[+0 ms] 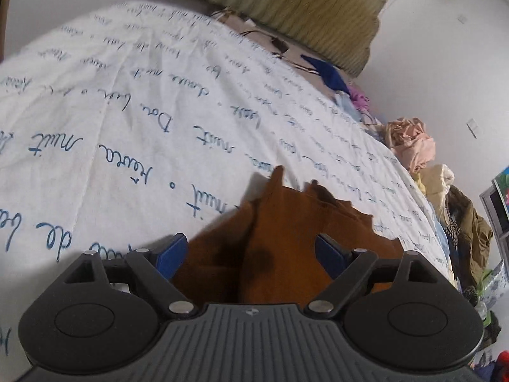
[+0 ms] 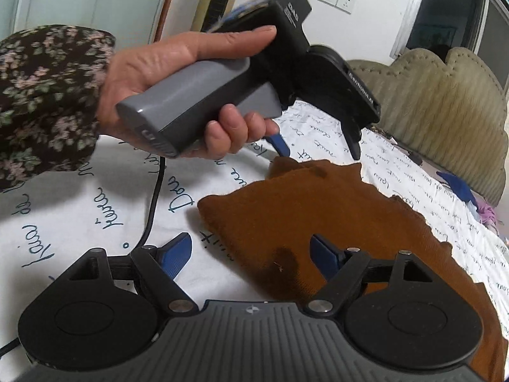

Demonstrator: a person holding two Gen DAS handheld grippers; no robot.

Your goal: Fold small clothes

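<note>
Nearest the lens in the left wrist view, the left gripper (image 1: 251, 250) stands with its jaws wide apart, the brown garment (image 1: 286, 222) lying between and beyond the blue pads without either pad pressing on it. Likewise in the right wrist view the right gripper (image 2: 253, 253) is spread open, one pad over the bare printed bedsheet (image 2: 79, 210) at lower left, the other over the garment's near side. Lying in the middle of the sheet, the garment looks light, limp and knit-soft, likely to sag and bunch once lifted; a corner or a hemmed edge, such as the rounded corner at centre-left of the right view, seems the surest place to pinch. Its scalloped far edge is probably thin and may slip. Toward the upper middle of that view a hand (image 2: 178, 95) in a floral sleeve (image 2: 47, 95) holds the other tool above the cloth's far tip. Both gripper bodies hide the garment's near part, dark patches on it cannot be made out, and its full shape stays unclear.
</note>
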